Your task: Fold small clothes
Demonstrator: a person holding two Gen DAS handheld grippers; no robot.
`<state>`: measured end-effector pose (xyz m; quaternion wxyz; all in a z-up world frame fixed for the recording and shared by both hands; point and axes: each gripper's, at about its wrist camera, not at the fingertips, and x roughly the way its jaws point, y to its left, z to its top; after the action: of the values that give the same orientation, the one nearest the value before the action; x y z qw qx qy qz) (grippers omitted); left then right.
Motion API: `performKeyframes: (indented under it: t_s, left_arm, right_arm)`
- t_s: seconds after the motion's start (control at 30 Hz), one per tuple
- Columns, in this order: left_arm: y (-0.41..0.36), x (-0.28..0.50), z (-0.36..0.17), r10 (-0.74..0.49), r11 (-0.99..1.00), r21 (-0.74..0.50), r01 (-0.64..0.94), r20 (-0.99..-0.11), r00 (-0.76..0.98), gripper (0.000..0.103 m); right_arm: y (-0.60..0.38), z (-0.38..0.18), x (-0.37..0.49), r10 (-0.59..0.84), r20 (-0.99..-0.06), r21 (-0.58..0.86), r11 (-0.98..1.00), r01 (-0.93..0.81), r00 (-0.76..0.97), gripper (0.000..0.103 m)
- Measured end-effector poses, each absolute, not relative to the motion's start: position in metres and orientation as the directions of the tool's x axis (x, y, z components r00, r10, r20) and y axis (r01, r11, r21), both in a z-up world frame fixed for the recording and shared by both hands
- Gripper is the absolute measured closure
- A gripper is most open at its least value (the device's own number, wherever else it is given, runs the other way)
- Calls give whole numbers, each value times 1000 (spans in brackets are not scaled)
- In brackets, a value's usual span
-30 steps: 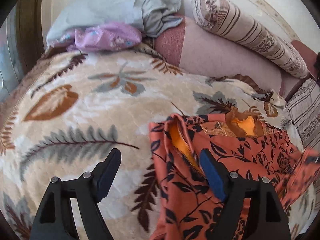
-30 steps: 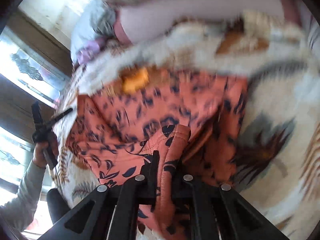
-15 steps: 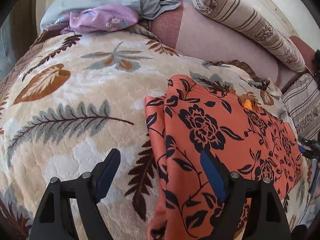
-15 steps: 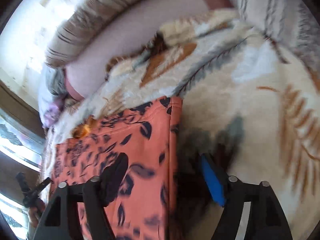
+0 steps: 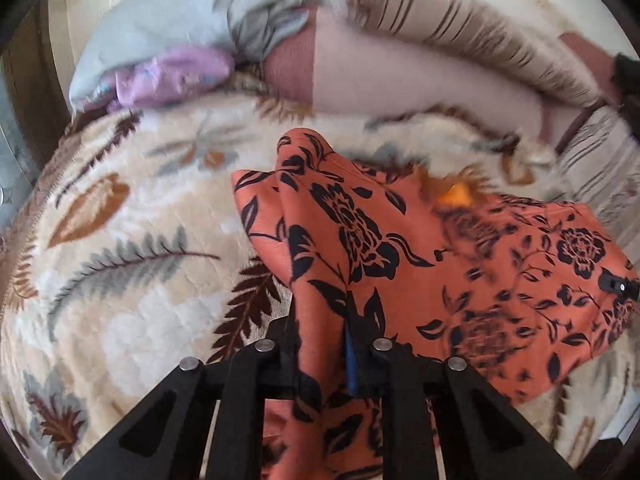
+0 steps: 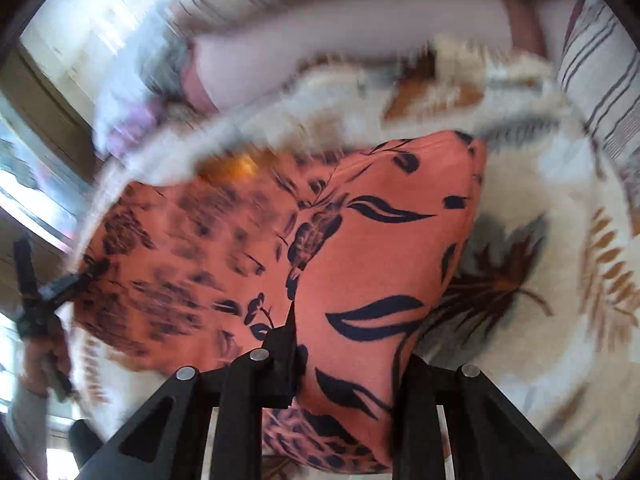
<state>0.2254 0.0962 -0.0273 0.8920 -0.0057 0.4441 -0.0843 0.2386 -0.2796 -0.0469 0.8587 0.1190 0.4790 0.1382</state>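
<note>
Orange floral garment (image 5: 460,280) spread on a leaf-patterned blanket (image 5: 120,280) covering a bed, toward the right half of the left wrist view. Near left edge gathered into a raised fold running up between the fingers of the left tool (image 5: 322,344). Jaws closing, narrow, cloth pinched between the 2 black fingers; blue pad edge visible against the fabric. Yellow-orange patch (image 5: 454,194) showing at the garment's far edge.

In the right wrist view, same garment (image 6: 360,240) bulging upward, a thick bunch of it lying between the fingers of the right tool (image 6: 344,364). Jaws closing, somewhat narrow, with cloth filling the gap and pressed against the left finger; right finger mostly hidden behind the fabric. Left tool (image 6: 60,288) seen at the far left, gripped by a hand (image 6: 44,364) in a grey sleeve, its tips at the garment's opposite corner.

Beyond the blanket: pink sheet (image 5: 400,80), striped bolster (image 5: 460,28), grey pillow (image 5: 180,12), and a small lilac garment (image 5: 172,72) lying against that pillow, well apart from the orange one. Much of both views blurred.
</note>
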Motion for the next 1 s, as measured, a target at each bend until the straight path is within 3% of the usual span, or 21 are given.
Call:
performKeyframes:
  t_s: [0.1,0.13,0.17,0.2,0.23,0.27,0.3,0.37,0.5,0.67,0.97,1.0]
  left_arm:
    - [109,165,1,-177,983,-99,155,-741,648,87]
    - [115,149,-1,-186,982,-124,141,-741,645,82]
    - [125,130,-16,-200,980,-168,109,-763,615,72]
    - [130,122,-33,-202,979,-183,91,-792,576,58]
    - [136,112,-58,-195,980,-186,70,-832,520,29]
    - [145,101,-91,-167,985,-171,33,-876,452,24]
    - [154,92,-110,-154,986,-167,4,-898,413,24]
    - [170,62,-101,-184,977,-213,9,-821,540,23]
    - [185,51,-79,-155,974,-221,-53,-816,557,23]
    - [167,98,-57,-187,978,-202,42,-781,596,23]
    - [128,203,-80,-159,987,-124,103,-841,517,23]
    - [127,208,-85,-157,987,-123,101,-850,503,23]
  right_arm:
    - [-291,-11,189,373,-762,342,926,-160,530,79]
    - [-297,-11,171,394,-764,361,918,-168,511,79]
    - [-304,-18,155,411,-771,383,909,-163,487,71]
    - [-310,-33,142,414,-783,393,908,-147,465,48]
    - [-316,-51,134,413,-794,396,908,-135,446,26]
    - [-321,-78,124,409,-809,397,910,-121,421,3]
    - [-329,-107,112,385,-832,385,919,-83,400,5]
    - [-348,-146,88,378,-842,411,912,4,385,5]
    - [-372,-131,58,415,-752,503,864,39,511,5]
    - [-389,-108,79,424,-695,554,831,57,581,5]
    - [-398,-124,170,368,-726,526,841,124,581,6]
    - [-396,-129,179,370,-736,522,843,129,567,10]
